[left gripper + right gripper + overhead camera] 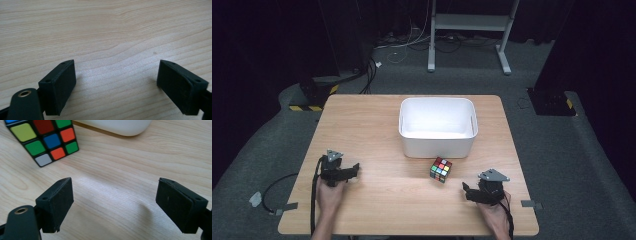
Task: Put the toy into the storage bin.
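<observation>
My right gripper (113, 202) had its fingers (56, 202) spread wide and empty, the puzzle cube (45, 138) just ahead to their left, near the white bin (437, 126). I judged I should swing left, centre it, then close. The left gripper (117, 85) rested spread on the counter (377, 200)

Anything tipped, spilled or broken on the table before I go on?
Nothing stands out. The puzzle cube sits flat on the table, scrambled but whole, just in front of the upright white bin. The left gripper and right gripper are both open over bare wood, holding nothing.
</observation>
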Demonstrator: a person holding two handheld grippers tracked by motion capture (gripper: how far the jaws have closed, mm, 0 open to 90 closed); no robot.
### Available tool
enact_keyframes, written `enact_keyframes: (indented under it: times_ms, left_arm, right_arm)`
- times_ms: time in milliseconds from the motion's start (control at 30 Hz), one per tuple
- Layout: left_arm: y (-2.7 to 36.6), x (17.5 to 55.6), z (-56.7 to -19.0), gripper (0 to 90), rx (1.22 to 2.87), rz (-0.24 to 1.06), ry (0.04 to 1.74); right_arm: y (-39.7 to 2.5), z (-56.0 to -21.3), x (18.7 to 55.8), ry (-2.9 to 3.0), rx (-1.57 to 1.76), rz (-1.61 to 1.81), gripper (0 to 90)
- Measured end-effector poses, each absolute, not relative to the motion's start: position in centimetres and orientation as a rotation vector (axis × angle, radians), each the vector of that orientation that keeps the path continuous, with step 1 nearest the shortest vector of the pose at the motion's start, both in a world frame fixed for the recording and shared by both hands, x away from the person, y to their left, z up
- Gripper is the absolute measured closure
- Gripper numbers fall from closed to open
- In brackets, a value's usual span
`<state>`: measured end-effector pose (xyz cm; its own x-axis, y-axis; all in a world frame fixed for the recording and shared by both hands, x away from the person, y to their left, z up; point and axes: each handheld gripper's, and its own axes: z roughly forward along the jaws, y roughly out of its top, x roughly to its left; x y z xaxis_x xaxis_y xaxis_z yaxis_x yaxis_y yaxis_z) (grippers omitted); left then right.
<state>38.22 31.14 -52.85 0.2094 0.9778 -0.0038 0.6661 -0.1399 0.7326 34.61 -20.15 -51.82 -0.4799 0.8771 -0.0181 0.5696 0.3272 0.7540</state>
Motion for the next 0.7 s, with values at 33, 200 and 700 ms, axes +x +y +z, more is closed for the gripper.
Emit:
enact_keyframes:
  times_ms: [33,200,700]
  left_arm:
    - [31.1,38.2,-52.9,15.8,1.88,0.659,1.522]
    - [31.1,38.2,-52.8,15.9,1.879,0.659,1.523]
    - [31.2,38.2,-52.8,16.1,1.879,0.659,1.523]
  right_arm:
    - [-19.9,-51.8,34.5,2.174,1.272,0.99,14.3]
    - [-19.3,-51.6,34.4,2.191,1.24,1.012,14.1]
    - [-17.6,-51.1,34.6,2.222,1.193,1.058,13.9]
